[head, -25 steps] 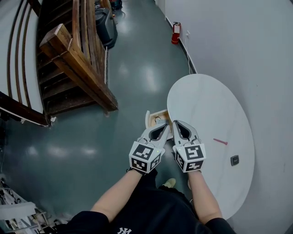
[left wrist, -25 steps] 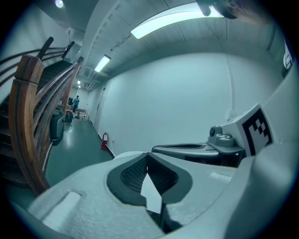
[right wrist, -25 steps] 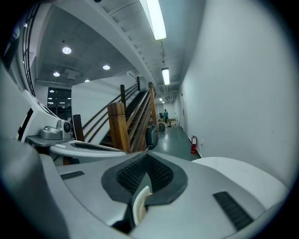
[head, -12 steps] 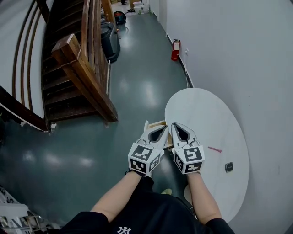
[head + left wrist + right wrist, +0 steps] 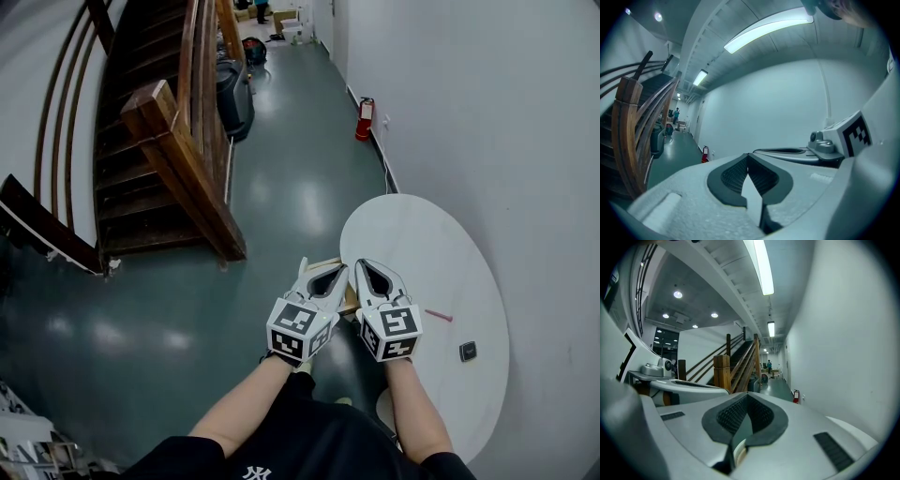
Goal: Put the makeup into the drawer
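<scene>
Left tongs (image 5: 336,271) and right tongs (image 5: 364,266) side by side, each closed tip to tip on nothing, held over a wooden drawer (image 5: 325,263) at the counter (image 5: 422,253) edge, just under the tips. Pink stick (image 5: 438,315) flat on the counter, right of the right tongs and well apart from them; dark square (image 5: 468,352) further right, back toward the cube end. Reading the stick as makeup, probably the square too; too small to confirm. Neither in the drawer as far as visible; drawer inside mostly hidden by the tongs. Expecting the stick light, stiff, thin, prone to roll: take it across the middle, low to the counter, gentle squeeze. Expecting the square flat and slick: pinch by opposite edges. Versus 1.0 s ago: head view tipped up, more corridor showing; tongs in the same pose, still closed, now covering more of the drawer; stick and square unmoved on the counter.
</scene>
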Available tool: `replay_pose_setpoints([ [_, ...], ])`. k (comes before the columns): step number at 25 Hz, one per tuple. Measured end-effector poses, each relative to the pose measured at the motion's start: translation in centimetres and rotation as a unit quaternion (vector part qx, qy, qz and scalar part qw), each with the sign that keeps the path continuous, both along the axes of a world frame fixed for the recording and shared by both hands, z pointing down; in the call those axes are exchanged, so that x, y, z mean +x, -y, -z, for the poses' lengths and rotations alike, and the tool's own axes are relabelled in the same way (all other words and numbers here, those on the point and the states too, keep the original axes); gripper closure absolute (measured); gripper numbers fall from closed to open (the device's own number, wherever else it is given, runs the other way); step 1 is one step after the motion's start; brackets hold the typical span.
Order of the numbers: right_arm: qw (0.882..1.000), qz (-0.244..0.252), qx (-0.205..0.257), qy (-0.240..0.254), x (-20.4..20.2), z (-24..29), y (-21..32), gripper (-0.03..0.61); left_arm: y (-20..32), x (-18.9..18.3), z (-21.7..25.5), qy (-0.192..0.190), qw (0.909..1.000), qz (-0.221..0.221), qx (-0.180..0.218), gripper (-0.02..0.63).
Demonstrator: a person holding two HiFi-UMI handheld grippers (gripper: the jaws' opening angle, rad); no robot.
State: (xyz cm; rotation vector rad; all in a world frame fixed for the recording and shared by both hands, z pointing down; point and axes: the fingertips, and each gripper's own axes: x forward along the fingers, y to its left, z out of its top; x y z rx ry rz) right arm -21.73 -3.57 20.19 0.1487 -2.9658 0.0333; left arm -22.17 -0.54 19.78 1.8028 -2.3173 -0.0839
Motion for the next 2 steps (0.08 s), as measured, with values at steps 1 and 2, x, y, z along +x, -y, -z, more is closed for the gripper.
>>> replay_pose_setpoints([
  [1,1.0,-0.001,0.0,0.001,0.2,-0.06,0.2,0.563,0.16,0.16,-0.04,0.001,1.0,0.0,0.0,0.603],
  [2,1.0,-0.001,-0.001,0.001,0.39,-0.11,0.4,0.563,0.31,0.3,-0.07,0.001,1.0,0.0,0.0,0.603],
])
